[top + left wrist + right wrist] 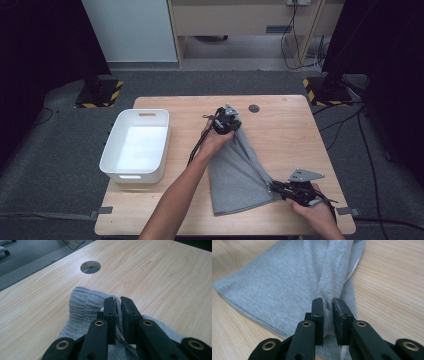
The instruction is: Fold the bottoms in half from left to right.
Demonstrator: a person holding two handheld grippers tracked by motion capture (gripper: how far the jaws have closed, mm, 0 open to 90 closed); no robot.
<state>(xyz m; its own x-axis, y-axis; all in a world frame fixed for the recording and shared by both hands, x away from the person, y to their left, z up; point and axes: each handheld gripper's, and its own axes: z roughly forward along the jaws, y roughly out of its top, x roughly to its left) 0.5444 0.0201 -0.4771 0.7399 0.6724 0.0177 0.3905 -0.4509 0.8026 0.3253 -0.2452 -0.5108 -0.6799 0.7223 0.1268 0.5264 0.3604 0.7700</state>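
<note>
Nearest the person, the right tool point(278, 188) lies low over the front right part of the counter point(280, 125). Its jaws are pressed together on a gathered fold of the grey cloth point(237, 175); in the right gripper view the fold point(329, 302) passes between the two black jaws and touches both pads. Ahead of this tool the cloth point(287, 282) fans out flat on the wood to its left, one hemmed edge running back toward the jaws. To the right of the jaws lies bare counter point(392, 290).

Farther off, the left tool point(234, 126) sits near the middle of the counter, held in the left hand point(215, 140). Its jaws pinch the far, narrow end of the same cloth. In the left gripper view a thin layer of grey fabric sits in the slim gap between the jaws, and a ribbed bunch of cloth point(82, 305) bulges out just to the left of them, resting on the wood.

Between the two tools the cloth runs as a long taper, wide near the right tool and narrow at the left tool.

Beyond the left tool a round hole point(90, 267) opens in the counter. Well to the left of the left tool a white bin point(136, 145) stands on the counter's left side, apart from the cloth.
</note>
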